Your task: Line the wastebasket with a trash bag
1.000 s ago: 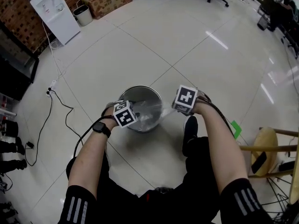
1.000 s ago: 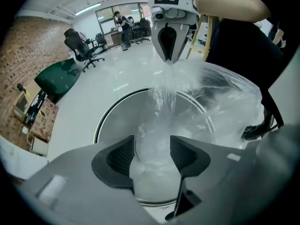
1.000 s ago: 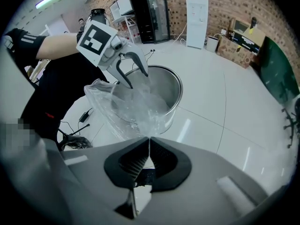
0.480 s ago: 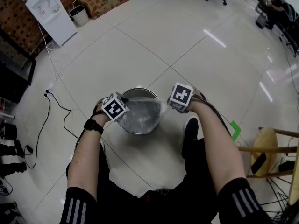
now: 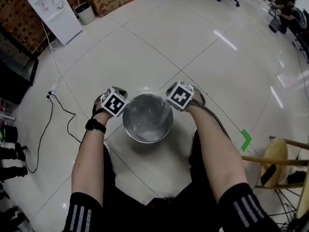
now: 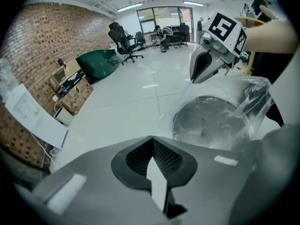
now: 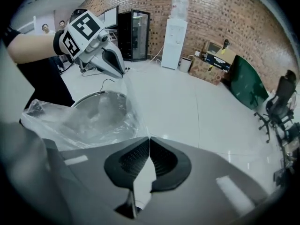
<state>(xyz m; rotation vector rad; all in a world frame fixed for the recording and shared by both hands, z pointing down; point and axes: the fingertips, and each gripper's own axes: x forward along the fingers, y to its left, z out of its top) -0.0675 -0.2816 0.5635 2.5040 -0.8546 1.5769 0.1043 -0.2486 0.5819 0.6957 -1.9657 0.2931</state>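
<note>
While the clear trash bag [image 5: 153, 111] hangs inside the steel wastebasket [image 5: 140, 138] on the floor, the left gripper [image 6: 151, 138] and right gripper [image 7: 149, 138] are each clenched on its mouth edge, at opposite sides. The film is probably light, limp, slippery and easily torn, so pinch only the hem and stretch gently.

Bright, even indoor light. Ceiling strips [image 6: 129, 7] show far behind the wastebasket [image 5: 143, 139] in the left gripper view. Their glare lies as white streaks on the glossy floor [image 5: 224, 40] beyond the wastebasket. Shadows beside the wastebasket are faint and soft-edged. The trash bag [image 6: 253, 95] at the wastebasket's rim glints. Both gripper views have strong barrel distortion, black corners and a blurred foreground below the wastebasket. The head view is sharp, with bent edges.
</note>
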